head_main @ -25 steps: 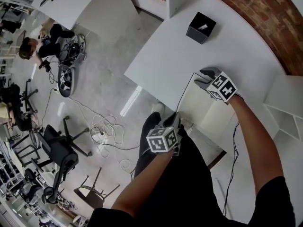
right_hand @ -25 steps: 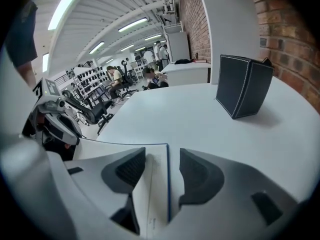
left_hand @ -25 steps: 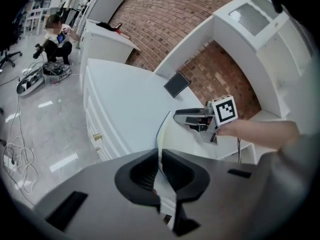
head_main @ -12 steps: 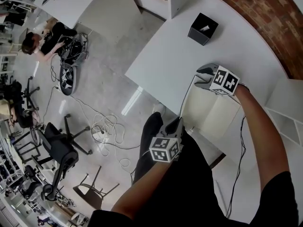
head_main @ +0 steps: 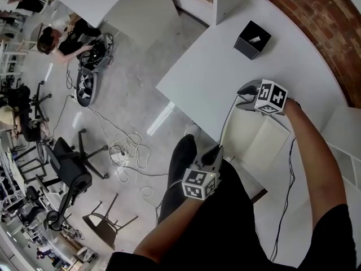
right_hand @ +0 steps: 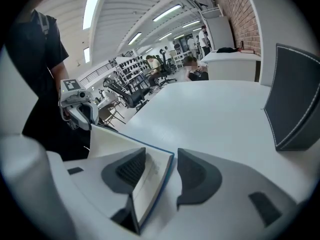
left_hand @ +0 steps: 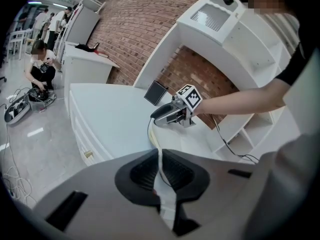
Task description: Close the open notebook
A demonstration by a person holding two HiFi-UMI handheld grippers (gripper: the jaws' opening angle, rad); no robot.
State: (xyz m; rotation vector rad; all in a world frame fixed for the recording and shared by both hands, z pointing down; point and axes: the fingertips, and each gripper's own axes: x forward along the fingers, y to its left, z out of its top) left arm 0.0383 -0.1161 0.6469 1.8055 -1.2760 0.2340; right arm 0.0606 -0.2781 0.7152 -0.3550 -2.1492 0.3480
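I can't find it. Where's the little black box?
In the head view, the small black box sits on the white table, top right, beyond the open cream notebook.

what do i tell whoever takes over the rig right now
Left gripper: shut on the near end of the notebook's edge that lies along the table's front.
Right gripper: jaws closing around the far end of that same edge, one pad not yet touching it.
Notebook: open on the white table, with the gripped side raised a little.
Done: both grippers set on the side to fold.
Left: grip with the right gripper, swing that side over onto the other half, let go.
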